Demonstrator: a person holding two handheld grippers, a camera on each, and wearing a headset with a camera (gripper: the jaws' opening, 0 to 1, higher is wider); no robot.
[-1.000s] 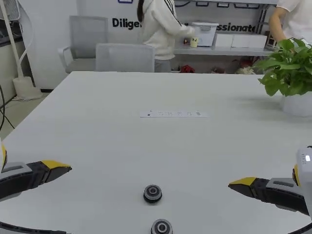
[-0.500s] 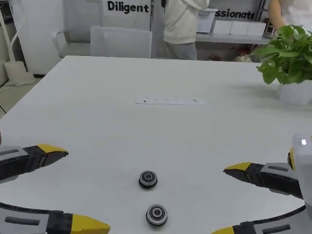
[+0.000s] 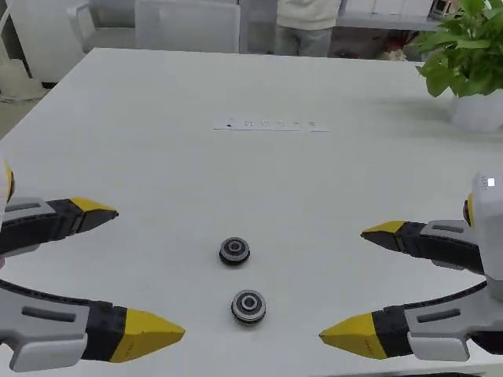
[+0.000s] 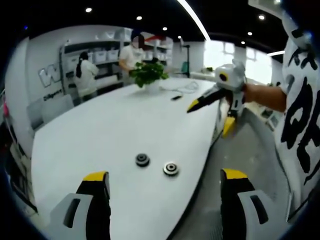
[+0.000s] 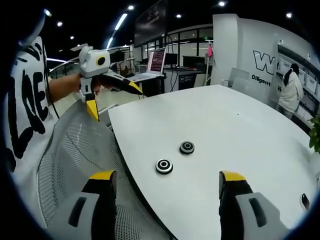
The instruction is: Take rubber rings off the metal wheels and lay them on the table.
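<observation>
Two small metal wheels with dark rubber rings lie flat on the white table: the far wheel (image 3: 234, 251) (image 4: 142, 159) (image 5: 187, 147) and the near wheel (image 3: 248, 306) (image 4: 171, 169) (image 5: 163, 166). My left gripper (image 3: 137, 271) (image 4: 165, 181) hangs wide open at the table's near left, well apart from them. My right gripper (image 3: 354, 287) (image 5: 162, 180) is wide open at the near right, nothing between its yellow-tipped jaws. Each gripper also appears in the other's view: the right gripper (image 4: 210, 95) and the left gripper (image 5: 115, 82), both held in hands.
A power strip (image 3: 269, 124) is set into the table's middle. A potted plant (image 3: 464, 55) stands at the far right. Chairs (image 3: 187, 23) line the far edge, and a person (image 3: 308, 20) stands behind. The near table edge curves just under both grippers.
The head camera has tilted down, so the wheels sit higher in view and both jaws of each gripper show. The wheels have not moved.
</observation>
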